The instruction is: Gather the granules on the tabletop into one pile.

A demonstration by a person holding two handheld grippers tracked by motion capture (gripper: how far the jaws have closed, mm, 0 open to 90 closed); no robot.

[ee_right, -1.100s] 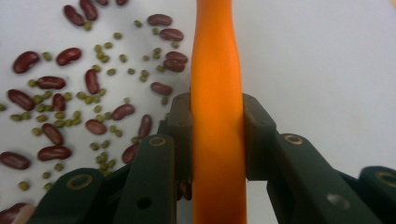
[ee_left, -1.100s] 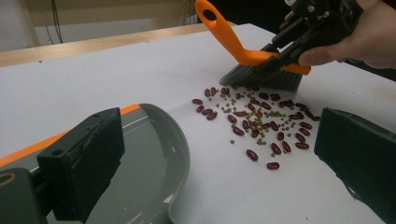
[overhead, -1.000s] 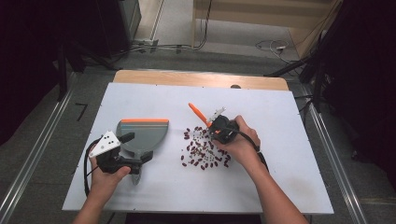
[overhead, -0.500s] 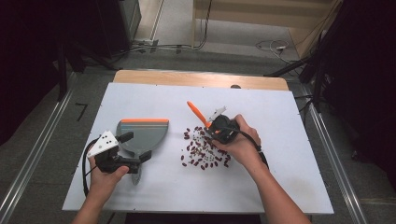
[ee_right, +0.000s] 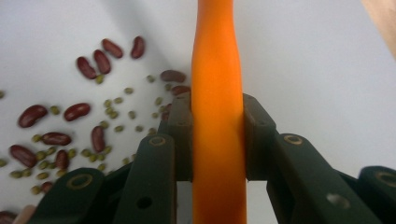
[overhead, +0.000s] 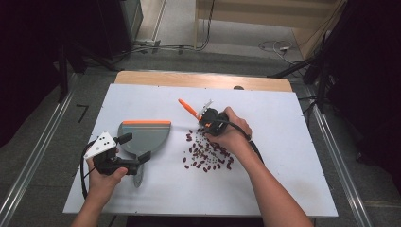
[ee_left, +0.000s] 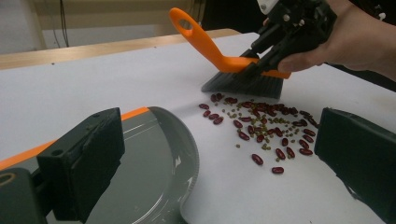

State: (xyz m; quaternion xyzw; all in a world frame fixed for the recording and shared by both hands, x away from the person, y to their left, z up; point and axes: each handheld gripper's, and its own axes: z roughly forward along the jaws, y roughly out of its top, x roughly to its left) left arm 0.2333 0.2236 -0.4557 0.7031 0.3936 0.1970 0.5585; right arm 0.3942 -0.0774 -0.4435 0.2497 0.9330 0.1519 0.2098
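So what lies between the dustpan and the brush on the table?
Scattered beans, red and small green, lie on bare table between the dustpan and the brush; the high view and left gripper view show it.

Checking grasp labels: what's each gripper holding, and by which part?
Right gripper is shut on the brush, clamping its orange handle. Left gripper grips the dustpan near its handle end; the contact is unclear.
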